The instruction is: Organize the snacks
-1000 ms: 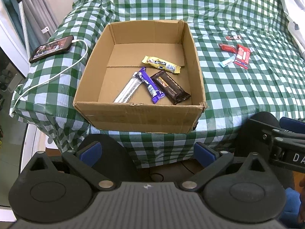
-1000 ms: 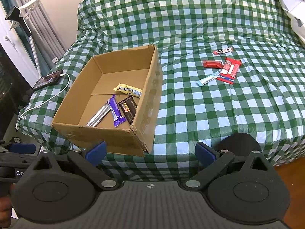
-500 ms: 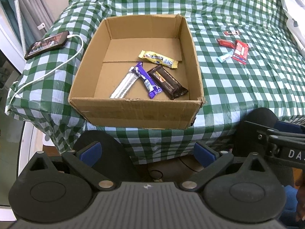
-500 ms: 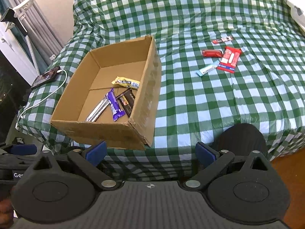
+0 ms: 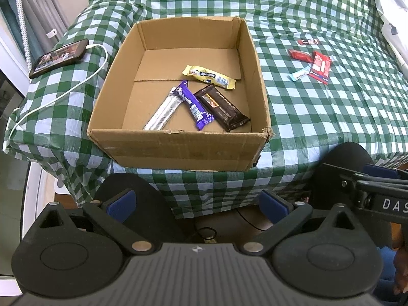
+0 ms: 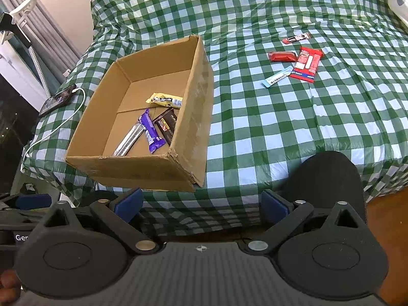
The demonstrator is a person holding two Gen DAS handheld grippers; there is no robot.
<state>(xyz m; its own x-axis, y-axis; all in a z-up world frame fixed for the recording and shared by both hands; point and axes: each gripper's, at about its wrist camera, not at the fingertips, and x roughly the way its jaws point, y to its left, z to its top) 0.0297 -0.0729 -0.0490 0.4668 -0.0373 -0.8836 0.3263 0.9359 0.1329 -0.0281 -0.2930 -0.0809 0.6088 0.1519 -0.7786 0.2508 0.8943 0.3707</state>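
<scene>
1. Bed (image 5: 306,117): covered by a green-and-white checked cloth (image 6: 280,132) that hangs over the near edge.
2. Cardboard box (image 5: 178,150): open-topped, at the near left part of the bed, with its front wall at the bed's edge.
3. Left gripper (image 5: 196,202): low in front of the bed, short of the box; jaws spread wide with nothing between them.
4. Right gripper (image 6: 201,201): level with the bed's near edge, just right of the box's front corner; jaws spread wide and empty.
5. Phone (image 5: 59,57): lies on the bed left of the box, screen lit, with a white cable (image 5: 63,94) running from it toward the bed's left edge.
6. Box contents, four bars on the floor of the box:
   - dark brown bar (image 5: 221,107), toward the right wall;
   - silver bar (image 5: 163,113), angled, its lower end near the front wall;
   - purple bar (image 5: 194,104), between the silver and brown ones, its top end over the silver bar;
   - yellow bar (image 5: 209,76), lying behind the other three.
7. Loose snacks on the bed, well to the right of the box, grouped close together:
   - red flat packet (image 6: 306,63);
   - red bar (image 6: 282,56), just left of it;
   - pale blue stick (image 6: 277,76), in front of it;
   - small dark-and-red wrapper (image 6: 296,38), farthest back; its print is too small to read.
</scene>
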